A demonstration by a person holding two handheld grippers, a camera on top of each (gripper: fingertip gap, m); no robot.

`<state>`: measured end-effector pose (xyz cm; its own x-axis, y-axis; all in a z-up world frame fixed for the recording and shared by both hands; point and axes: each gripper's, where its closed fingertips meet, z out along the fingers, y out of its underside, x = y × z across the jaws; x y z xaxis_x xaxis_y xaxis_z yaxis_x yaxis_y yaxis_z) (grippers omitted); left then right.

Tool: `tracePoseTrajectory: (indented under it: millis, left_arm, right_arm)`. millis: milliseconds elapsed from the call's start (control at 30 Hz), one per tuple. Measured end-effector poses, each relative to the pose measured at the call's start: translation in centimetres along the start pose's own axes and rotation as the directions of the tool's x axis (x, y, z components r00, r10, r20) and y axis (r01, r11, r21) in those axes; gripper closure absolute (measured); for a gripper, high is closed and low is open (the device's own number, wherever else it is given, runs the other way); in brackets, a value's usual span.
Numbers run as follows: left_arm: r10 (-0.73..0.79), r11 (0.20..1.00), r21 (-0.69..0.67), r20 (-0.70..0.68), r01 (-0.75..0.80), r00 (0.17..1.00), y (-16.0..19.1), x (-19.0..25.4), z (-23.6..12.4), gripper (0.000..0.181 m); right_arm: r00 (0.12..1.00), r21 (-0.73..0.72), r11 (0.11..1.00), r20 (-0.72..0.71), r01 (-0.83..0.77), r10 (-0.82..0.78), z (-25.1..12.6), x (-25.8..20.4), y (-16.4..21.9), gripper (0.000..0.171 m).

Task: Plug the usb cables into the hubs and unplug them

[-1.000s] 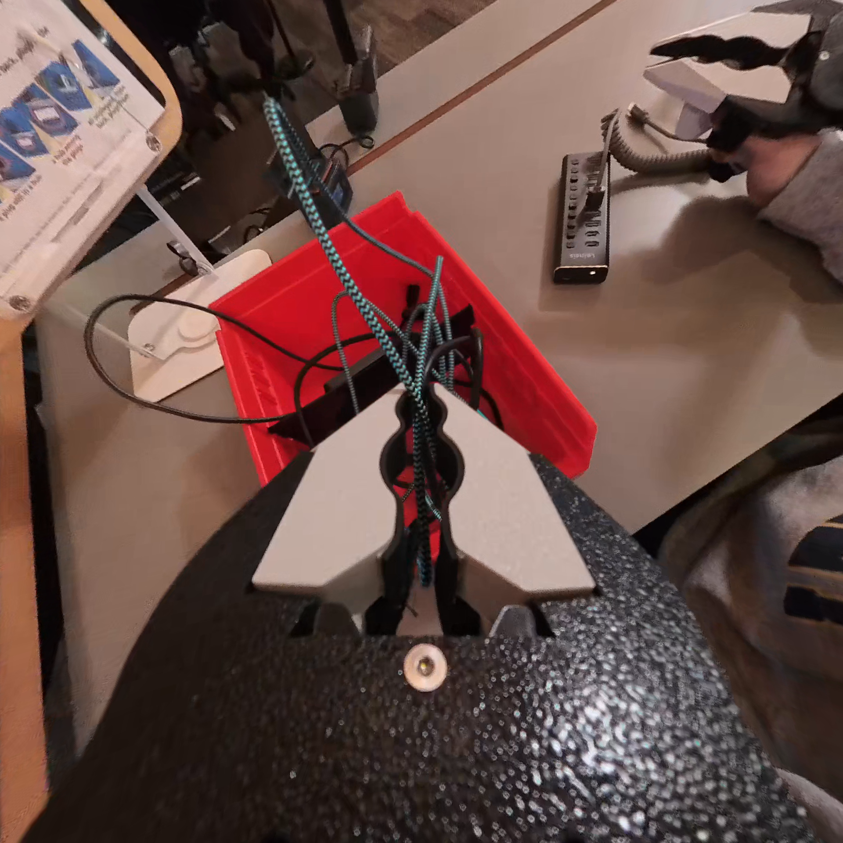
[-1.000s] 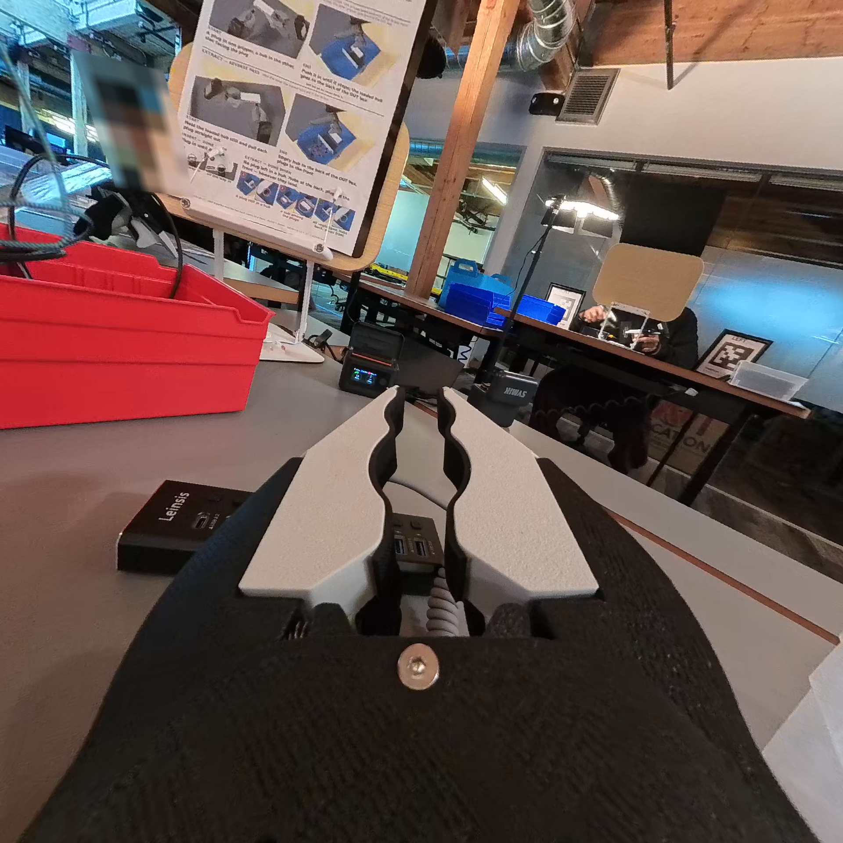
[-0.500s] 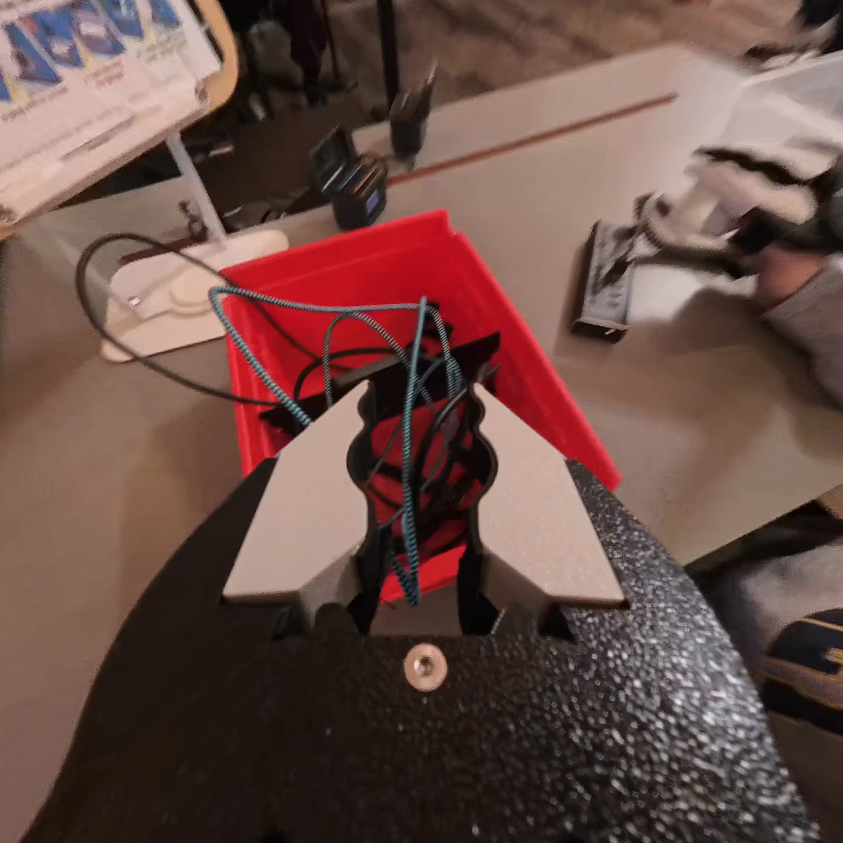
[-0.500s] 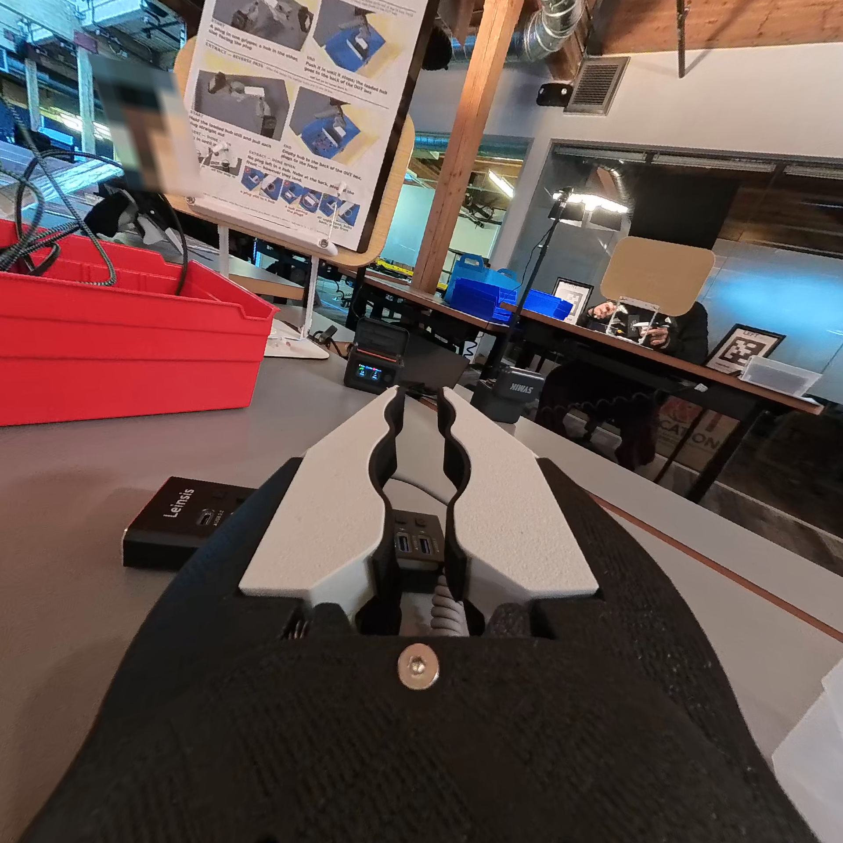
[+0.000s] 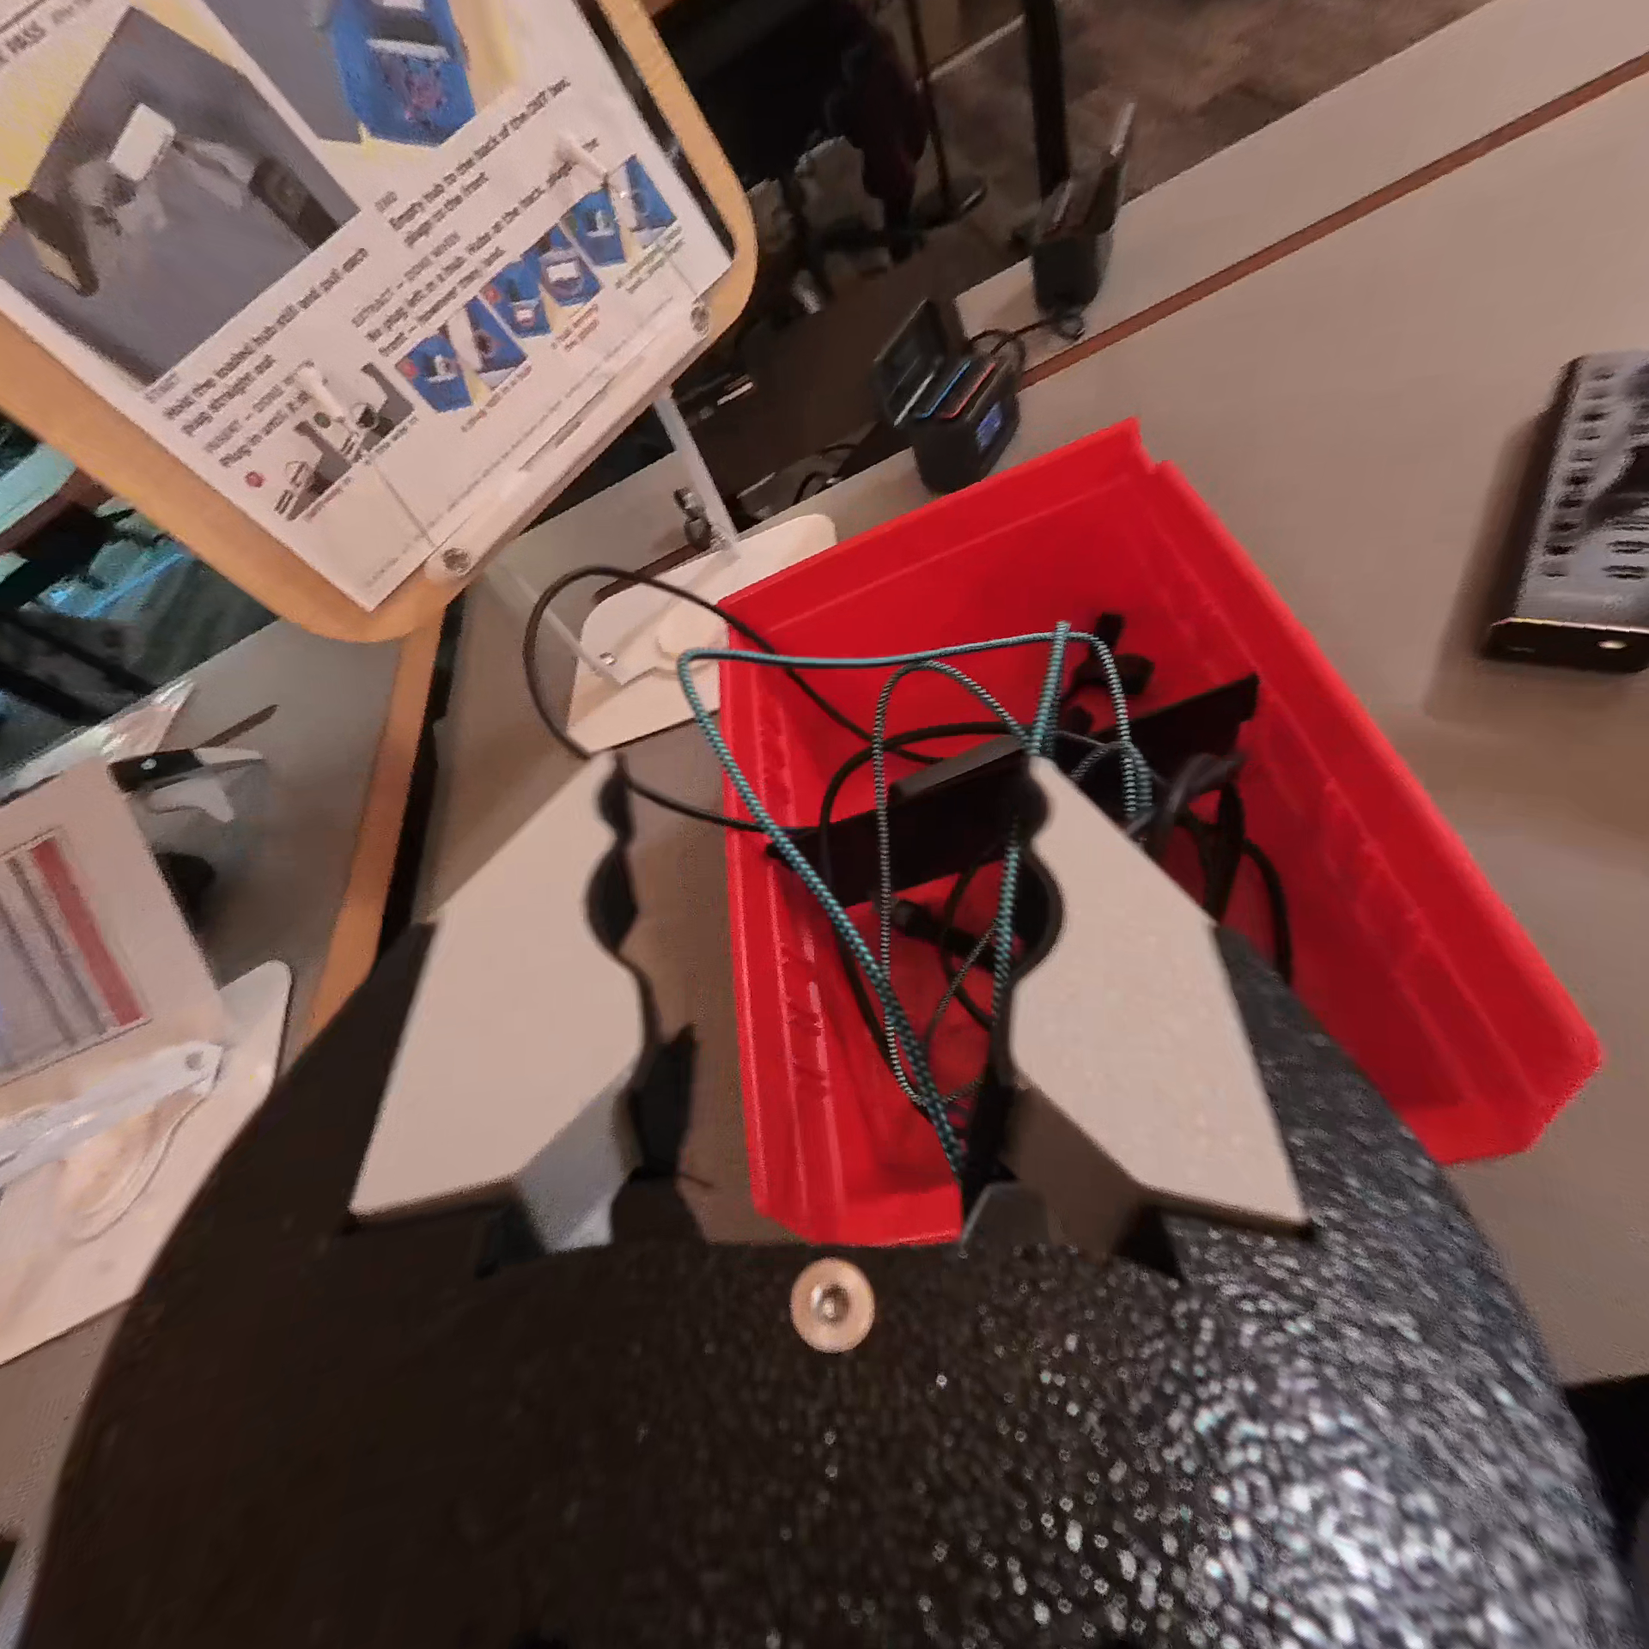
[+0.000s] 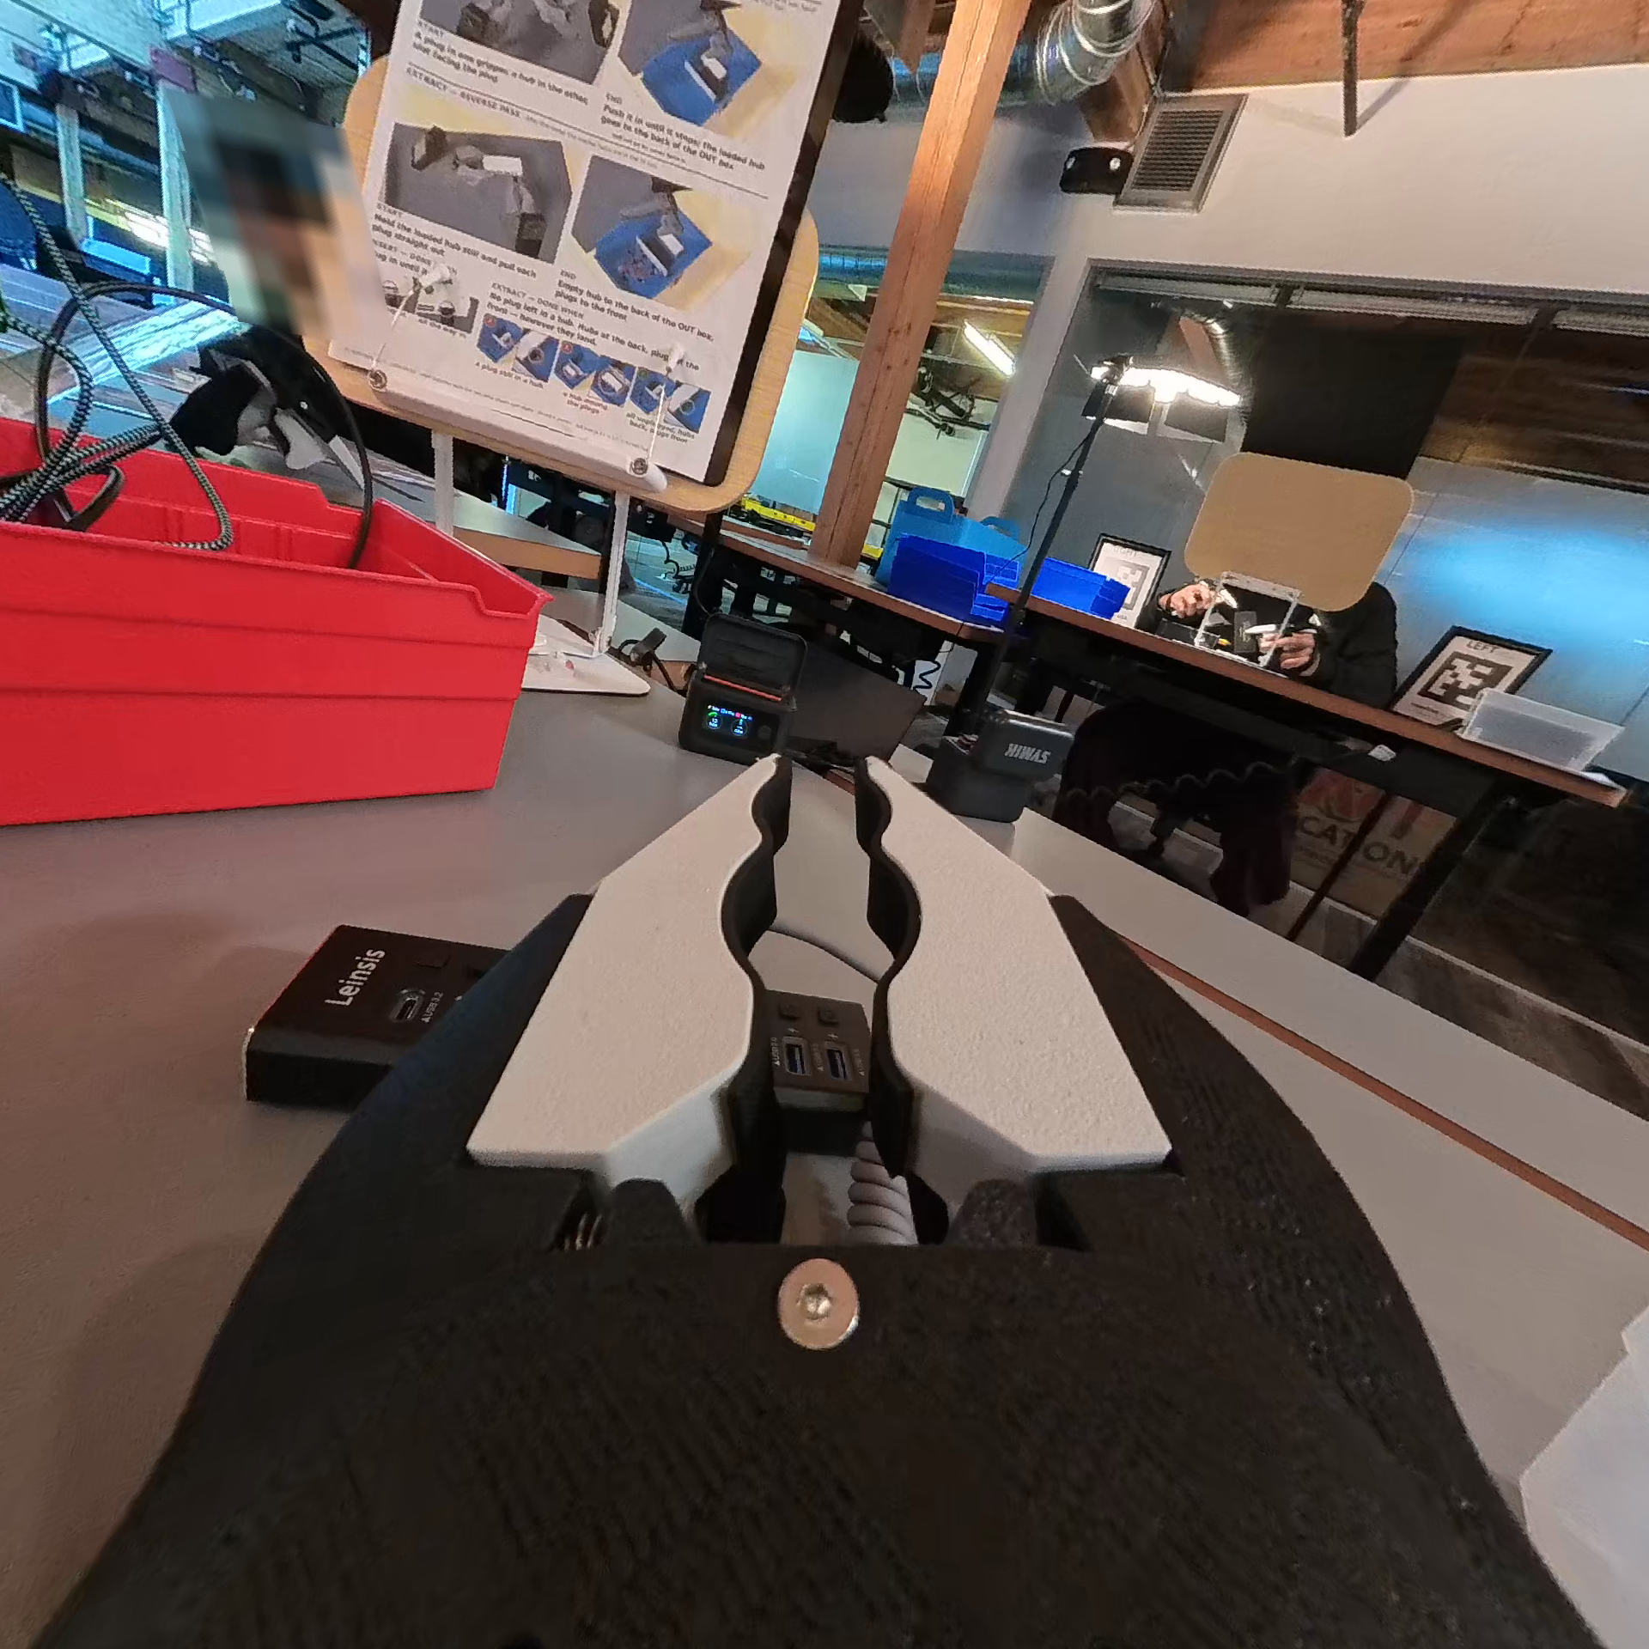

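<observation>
My left gripper [image 5: 825, 776] is open wide above the near end of a red bin [image 5: 1383, 892]. A teal braided usb cable [image 5: 807, 883] lies loose in the bin among black cables and a black hub [image 5: 946, 803], running close past my right finger without being gripped. A long black hub [image 5: 1588, 535] lies on the table to the right. In the right wrist view, my right gripper [image 6: 823, 769] is low over that hub [image 6: 357, 1008], jaws almost together. A grey coiled cable [image 6: 861, 1196] sits pinched between the finger bases.
An instruction board [image 5: 357, 268] on a white stand [image 5: 642, 642] rises behind the bin [image 6: 223, 696]. A small black device with a screen [image 6: 736, 705] stands at the table's far edge. White objects [image 5: 89, 981] lie left of the bin. A person sits at a far table [image 6: 1294, 642]. Left tips to right tips: about 40 cm.
My left gripper has opened and let go of the teal braided cable, which dropped into the red bin, and it has swung left. My right gripper has barely moved.
</observation>
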<state>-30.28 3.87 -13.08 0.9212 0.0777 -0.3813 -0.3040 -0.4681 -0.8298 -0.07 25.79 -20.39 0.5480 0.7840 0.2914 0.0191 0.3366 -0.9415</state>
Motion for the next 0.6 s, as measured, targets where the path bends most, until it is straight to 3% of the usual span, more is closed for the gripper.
tracePoseTrajectory:
  millis: [33,100,200,433,467,500,567,600]
  left_arm:
    - [-0.013,1.0,-0.027,0.017,0.013,1.0,0.1,-0.3,0.4,0.074]
    - [-0.07,0.989,-0.13,0.008,0.071,0.998,1.2,-0.4,1.6,0.03]
    - [-0.078,0.972,-0.224,-0.009,0.074,0.997,2.2,-0.6,3.3,0.034]
    - [-0.189,0.914,-0.401,-0.27,0.069,0.944,4.0,3.5,4.8,0.106]
    - [-0.184,0.909,-0.413,-0.304,0.045,0.935,4.2,4.1,4.7,0.134]
    - [-0.174,0.912,-0.41,-0.319,0.03,0.932,4.1,4.4,4.6,0.156]
    - [-0.139,0.921,-0.39,-0.265,0.026,0.954,3.6,3.6,4.6,0.179]
    - [-0.118,0.926,-0.376,-0.254,0.014,0.96,3.3,3.4,4.3,0.181]
  right_arm:
    - [1.0,0.0,1.0,0.0,-0.001,0.001,0.0,0.0,0.0,0.159]
    - [1.0,0.001,1.0,-0.001,-0.001,0.001,0.0,0.0,0.0,0.159]
    - [1.0,0.001,1.0,0.0,-0.002,0.002,0.0,0.0,0.0,0.159]
    - [1.0,0.001,1.0,0.003,-0.004,0.004,0.0,0.0,0.0,0.159]
    - [1.0,0.001,1.0,0.003,-0.004,0.004,0.0,0.0,0.0,0.159]
    - [1.0,0.001,1.0,0.003,-0.003,0.003,0.0,0.0,0.0,0.159]
    - [1.0,-0.002,1.0,0.006,-0.004,0.004,0.1,-0.1,0.0,0.159]
    - [1.0,-0.002,1.0,0.005,-0.004,0.004,0.1,-0.1,0.0,0.159]
